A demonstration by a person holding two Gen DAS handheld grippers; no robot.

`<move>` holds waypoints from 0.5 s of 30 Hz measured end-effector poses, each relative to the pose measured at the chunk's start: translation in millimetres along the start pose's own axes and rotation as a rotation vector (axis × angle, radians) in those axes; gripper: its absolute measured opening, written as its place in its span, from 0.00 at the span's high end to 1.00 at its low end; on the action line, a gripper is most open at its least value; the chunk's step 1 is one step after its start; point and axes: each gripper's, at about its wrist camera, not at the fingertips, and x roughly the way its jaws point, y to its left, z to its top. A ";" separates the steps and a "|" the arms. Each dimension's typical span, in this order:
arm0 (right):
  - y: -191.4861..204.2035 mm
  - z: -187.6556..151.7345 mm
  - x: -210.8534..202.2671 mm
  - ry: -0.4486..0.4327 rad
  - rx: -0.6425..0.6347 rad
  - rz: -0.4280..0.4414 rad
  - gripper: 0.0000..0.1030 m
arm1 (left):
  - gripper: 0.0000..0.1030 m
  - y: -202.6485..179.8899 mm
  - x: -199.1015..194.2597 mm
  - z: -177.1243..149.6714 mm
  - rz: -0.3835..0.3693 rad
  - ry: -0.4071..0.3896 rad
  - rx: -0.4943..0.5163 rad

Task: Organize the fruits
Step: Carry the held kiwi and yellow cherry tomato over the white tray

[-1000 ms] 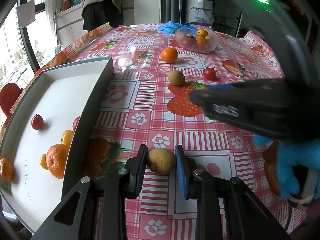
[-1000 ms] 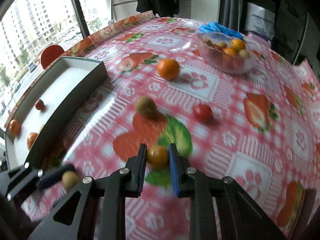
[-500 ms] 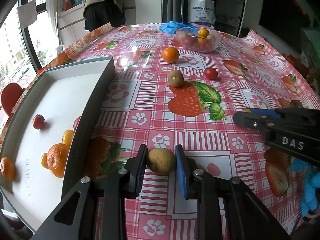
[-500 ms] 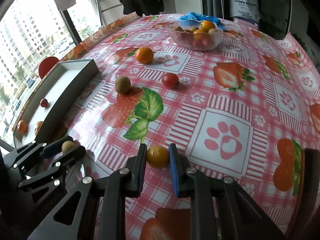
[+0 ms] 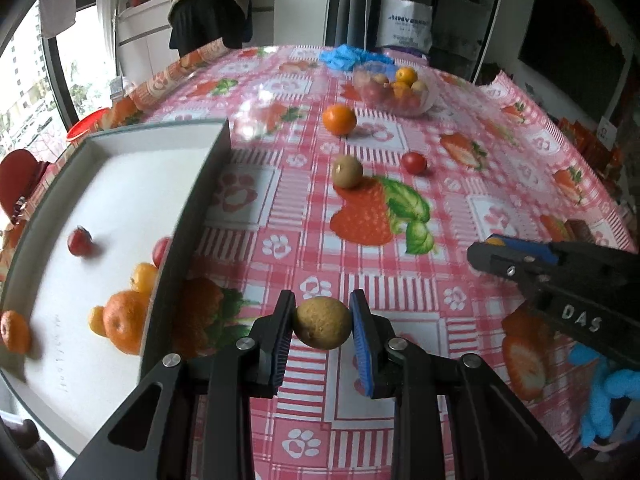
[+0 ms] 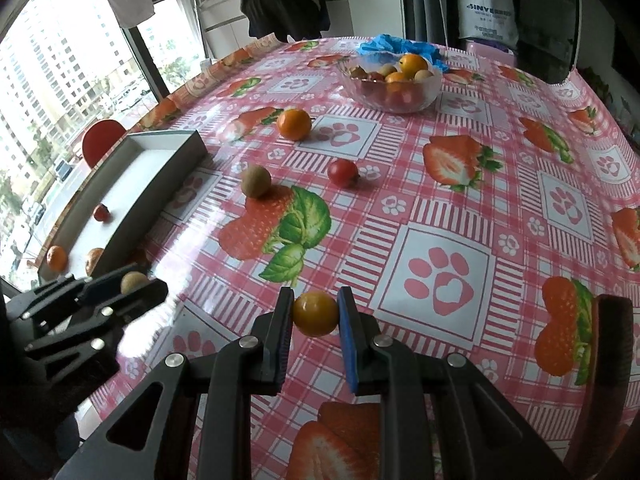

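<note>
Our left tongs [image 5: 322, 328] grip a brown fruit [image 5: 322, 328] beside the tray [image 5: 188, 216]; our right tongs [image 6: 315, 314] clamp a yellow tomato [image 6: 315, 314].

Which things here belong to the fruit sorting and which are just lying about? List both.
Job:
left gripper shut on brown fruit
right gripper shut on yellow tomato
grey tray holding sorted fruit
loose orange, kiwi, red tomato
glass bowl of fruit

Lying about:
blue gloves
red chair
</note>
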 end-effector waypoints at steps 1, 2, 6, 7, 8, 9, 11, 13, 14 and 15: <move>1.4 0.7 -0.6 -0.001 -0.002 0.001 0.77 | 0.71 0.7 -3.0 2.0 -0.001 -0.009 -0.002; 3.3 1.8 -1.4 -0.002 -0.005 0.001 0.77 | 0.71 2.0 -6.0 4.2 -0.003 -0.017 -0.005; 13.0 8.1 -3.7 -0.007 -0.024 0.002 0.77 | 0.71 13.3 -17.5 12.4 -0.004 -0.048 -0.030; 16.5 10.3 -4.0 -0.008 -0.030 0.003 0.77 | 0.71 17.0 -19.8 13.9 -0.003 -0.054 -0.038; 19.1 11.7 -4.6 -0.008 -0.034 0.004 0.77 | 0.71 19.8 -21.6 15.1 -0.001 -0.060 -0.045; 22.8 13.8 -5.1 -0.010 -0.039 0.006 0.77 | 0.71 25.0 -23.9 16.2 0.001 -0.066 -0.055; 29.6 17.8 -5.2 -0.012 -0.049 0.011 0.77 | 0.71 32.5 -26.3 18.1 0.005 -0.073 -0.072; 38.7 21.5 -5.2 -0.012 -0.064 0.015 0.77 | 0.71 41.1 -28.7 18.8 0.008 -0.081 -0.090; 43.1 23.1 -4.9 -0.012 -0.071 0.017 0.77 | 0.71 45.3 -29.7 18.8 0.010 -0.084 -0.099; 48.6 24.5 -4.6 -0.012 -0.081 0.019 0.77 | 0.71 50.0 -30.6 18.7 0.012 -0.087 -0.109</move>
